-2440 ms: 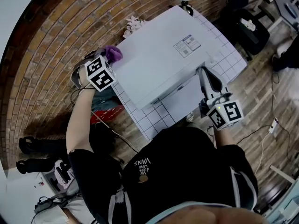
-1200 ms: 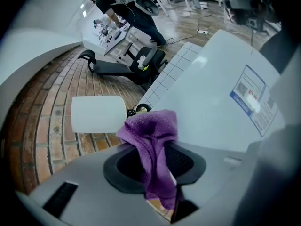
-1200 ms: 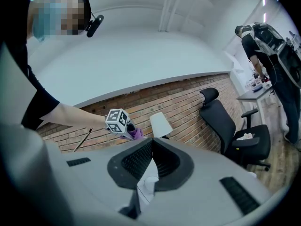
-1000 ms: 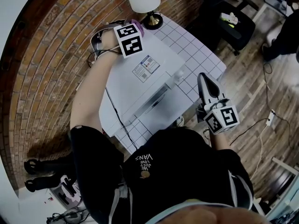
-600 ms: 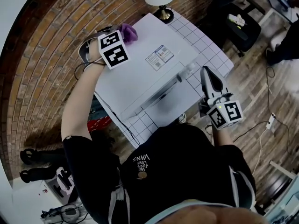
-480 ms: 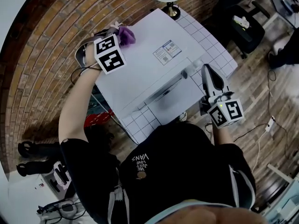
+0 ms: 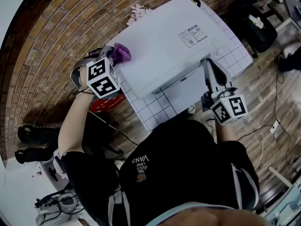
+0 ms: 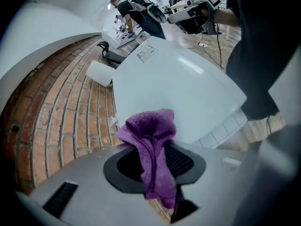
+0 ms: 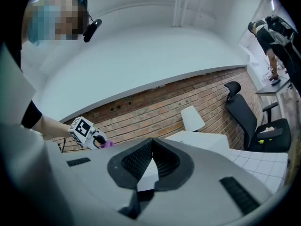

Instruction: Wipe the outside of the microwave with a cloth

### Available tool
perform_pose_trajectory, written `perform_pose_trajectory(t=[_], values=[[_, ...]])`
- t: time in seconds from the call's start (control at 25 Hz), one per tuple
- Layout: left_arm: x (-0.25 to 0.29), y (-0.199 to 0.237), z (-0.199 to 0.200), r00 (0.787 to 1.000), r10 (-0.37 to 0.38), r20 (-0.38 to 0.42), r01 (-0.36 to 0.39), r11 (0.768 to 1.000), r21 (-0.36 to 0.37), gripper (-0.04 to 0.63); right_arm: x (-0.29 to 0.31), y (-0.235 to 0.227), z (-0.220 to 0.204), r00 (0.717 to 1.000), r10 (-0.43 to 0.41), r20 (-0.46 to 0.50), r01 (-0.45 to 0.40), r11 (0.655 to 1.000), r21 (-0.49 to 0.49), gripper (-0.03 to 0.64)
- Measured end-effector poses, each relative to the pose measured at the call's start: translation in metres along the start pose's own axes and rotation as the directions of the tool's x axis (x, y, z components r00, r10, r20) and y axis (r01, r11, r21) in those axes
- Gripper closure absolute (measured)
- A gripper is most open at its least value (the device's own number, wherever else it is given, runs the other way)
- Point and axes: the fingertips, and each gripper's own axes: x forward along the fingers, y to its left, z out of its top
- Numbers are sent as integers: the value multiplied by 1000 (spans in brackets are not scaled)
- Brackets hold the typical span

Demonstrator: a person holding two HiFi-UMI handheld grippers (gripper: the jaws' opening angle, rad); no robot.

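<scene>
Fingers (image 8: 181,161) of the left gripper (image 8: 155,154) are clamped on the purple cloth (image 8: 148,128). It bunches up past the tips and hangs down below them. Just ahead of the tips is a corner of the white microwave (image 8: 178,84), with the cloth at its edge, contact unclear. On the right gripper (image 9: 151,142), fingers (image 9: 136,161) are closed tip to tip with nothing between. Microwave top sits just beyond them, lamp shade (image 9: 193,118) and brick wall (image 9: 155,109) farther back.
</scene>
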Motion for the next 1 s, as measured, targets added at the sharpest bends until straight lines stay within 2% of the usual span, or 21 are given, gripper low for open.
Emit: perform_pose_trajectory(t=[0.24,0.4,0.76,1.0], values=[[-5,-30,-9,999,-44,32,44,999,-17,466,-1,19,-6,1000,10,-4,-10,1000,-3,617],[1,-27,13,999,-30,33,28,999,44,466,-6,12,-2,1000,-9,4,9,1000,-5,617],[25,7,108,996,-30,81,17,988,152,466,-20,-40,11,998,-59,21,58,998,8,618],[50,42,179,994,-25,103,6,982,188,465,-32,-81,23,996,-87,18,86,996,19,617]])
